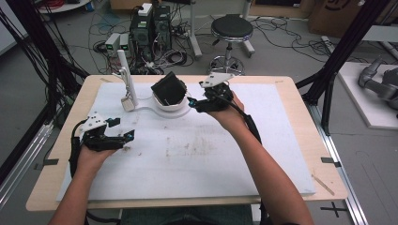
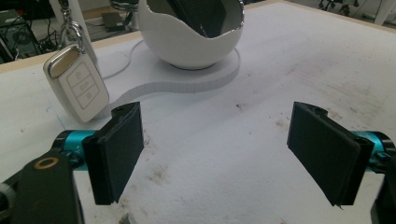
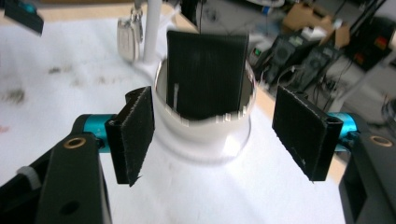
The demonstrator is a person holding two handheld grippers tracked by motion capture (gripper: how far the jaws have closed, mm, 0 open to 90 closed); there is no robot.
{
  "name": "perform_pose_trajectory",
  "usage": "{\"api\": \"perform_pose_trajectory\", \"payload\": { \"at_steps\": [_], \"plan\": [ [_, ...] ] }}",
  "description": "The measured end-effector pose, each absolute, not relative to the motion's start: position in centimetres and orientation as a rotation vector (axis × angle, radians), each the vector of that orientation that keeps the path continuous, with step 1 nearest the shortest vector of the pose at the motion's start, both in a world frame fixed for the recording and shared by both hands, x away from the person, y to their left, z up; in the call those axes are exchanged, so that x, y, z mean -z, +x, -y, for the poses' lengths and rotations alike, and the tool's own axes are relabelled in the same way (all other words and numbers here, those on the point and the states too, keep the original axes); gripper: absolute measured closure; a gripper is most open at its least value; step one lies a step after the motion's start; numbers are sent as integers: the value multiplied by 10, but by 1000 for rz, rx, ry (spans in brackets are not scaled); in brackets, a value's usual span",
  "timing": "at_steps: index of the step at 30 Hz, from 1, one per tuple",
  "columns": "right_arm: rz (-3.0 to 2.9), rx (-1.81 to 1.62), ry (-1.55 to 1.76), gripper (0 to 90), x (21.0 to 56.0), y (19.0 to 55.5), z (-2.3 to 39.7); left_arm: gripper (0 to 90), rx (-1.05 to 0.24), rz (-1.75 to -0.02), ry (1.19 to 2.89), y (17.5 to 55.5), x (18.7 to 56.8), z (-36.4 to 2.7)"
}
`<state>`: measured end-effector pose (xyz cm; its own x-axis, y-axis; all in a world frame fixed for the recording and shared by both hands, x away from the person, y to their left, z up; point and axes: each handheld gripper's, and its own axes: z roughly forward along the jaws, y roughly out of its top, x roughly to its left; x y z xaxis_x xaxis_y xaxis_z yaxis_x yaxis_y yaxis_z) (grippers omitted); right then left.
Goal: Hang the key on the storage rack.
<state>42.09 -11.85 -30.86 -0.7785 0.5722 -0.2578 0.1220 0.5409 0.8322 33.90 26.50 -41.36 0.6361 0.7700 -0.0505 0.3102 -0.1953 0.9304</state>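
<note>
A white bowl point(image 1: 172, 105) stands on a flat white base point(image 2: 205, 82) at the back of the mat. A black square wallet-like thing point(image 1: 169, 89) leans upright inside it. Beside it rises a white post point(image 1: 126, 74) with a white car key fob point(image 1: 127, 103) hanging from it. My right gripper point(image 1: 194, 96) is open just right of the bowl. In the right gripper view its pads point(image 3: 136, 134) flank the bowl point(image 3: 196, 144) and the black thing point(image 3: 208, 74) without touching either. My left gripper point(image 1: 123, 129) rests open at the mat's left with nothing between its jaws. The key fob point(image 2: 77, 84) hangs ahead of it.
A white foam mat point(image 1: 211, 154) covers the wooden table point(image 1: 300, 93). Behind the table stand a black stool point(image 1: 231, 29), computer boxes point(image 1: 150, 28) and loose cables on the floor. Dark frame posts point(image 1: 342, 47) rise at both sides.
</note>
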Motion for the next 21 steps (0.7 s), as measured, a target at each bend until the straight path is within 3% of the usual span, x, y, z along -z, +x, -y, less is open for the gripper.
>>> {"api": "perform_pose_trajectory", "payload": {
  "at_steps": [21],
  "plan": [
    [-2159,-1271,801,227,363,369,222,186,-533,-859,1787,342,413,-261]
  ]
}}
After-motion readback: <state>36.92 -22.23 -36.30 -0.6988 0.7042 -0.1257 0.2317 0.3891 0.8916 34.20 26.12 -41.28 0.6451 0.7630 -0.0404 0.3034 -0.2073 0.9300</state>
